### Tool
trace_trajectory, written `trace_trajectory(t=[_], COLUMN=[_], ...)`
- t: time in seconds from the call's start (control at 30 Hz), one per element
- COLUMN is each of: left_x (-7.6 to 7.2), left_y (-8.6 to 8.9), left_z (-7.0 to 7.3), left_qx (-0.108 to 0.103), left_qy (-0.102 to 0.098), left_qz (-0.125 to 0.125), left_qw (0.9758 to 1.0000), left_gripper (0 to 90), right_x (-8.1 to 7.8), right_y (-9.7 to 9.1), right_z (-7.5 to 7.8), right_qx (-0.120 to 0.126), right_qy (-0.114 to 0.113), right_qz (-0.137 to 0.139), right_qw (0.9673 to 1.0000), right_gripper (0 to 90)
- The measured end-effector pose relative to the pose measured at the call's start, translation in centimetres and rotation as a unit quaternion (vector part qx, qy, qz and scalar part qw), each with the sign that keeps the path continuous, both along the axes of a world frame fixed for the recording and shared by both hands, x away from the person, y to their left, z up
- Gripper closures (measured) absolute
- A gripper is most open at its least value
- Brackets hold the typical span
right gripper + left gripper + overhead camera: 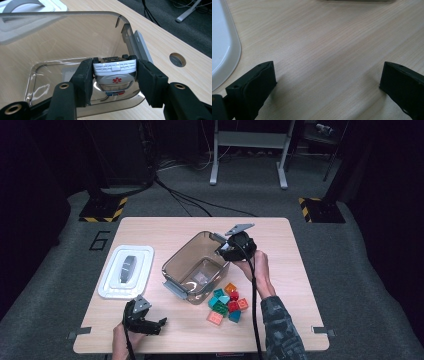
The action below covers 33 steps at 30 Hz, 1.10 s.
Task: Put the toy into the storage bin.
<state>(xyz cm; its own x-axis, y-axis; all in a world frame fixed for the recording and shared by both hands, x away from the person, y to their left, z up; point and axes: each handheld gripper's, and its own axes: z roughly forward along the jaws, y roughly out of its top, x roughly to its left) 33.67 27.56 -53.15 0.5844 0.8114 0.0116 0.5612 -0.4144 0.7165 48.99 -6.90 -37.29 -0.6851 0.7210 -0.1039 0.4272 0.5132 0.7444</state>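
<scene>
White lid [126, 271] left of the clear bin [176, 265]. Left gripper [151, 324] below it, jaws spread, empty. Right gripper [114, 77] clamps a toy ambulance [115, 73] over the bin's right rim (coloured blocks [227, 303] just right).

One toy ambulance [115, 75], one container [186, 254], one lid [112, 287].
</scene>
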Motion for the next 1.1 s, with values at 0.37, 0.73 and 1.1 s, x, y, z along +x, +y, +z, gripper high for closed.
trace_trajectory(t=[0.37,0.73,1.1], left_x=[0.0,0.0,0.0], left_y=[0.0,0.0,0.0], left_z=[0.0,0.0,0.0], left_qx=[0.0,0.0,-0.002], left_qy=[0.0,0.002,0.0], left_qz=[0.0,-0.001,0.003], left_qw=[1.0,1.0,1.0], left_gripper=[0.1,0.1,0.3], right_x=[0.0,-0.3,-2.0], right_y=[0.0,0.0,-1.5], right_z=[-1.2,-1.3,-0.4], right_qx=[-0.024,-0.024,0.023], right_qy=[0.0,0.013,0.014], right_qz=[-0.002,-0.007,-0.015], right_qw=[0.9997,0.9996,0.9995], right_gripper=[47.2,45.3,22.2])
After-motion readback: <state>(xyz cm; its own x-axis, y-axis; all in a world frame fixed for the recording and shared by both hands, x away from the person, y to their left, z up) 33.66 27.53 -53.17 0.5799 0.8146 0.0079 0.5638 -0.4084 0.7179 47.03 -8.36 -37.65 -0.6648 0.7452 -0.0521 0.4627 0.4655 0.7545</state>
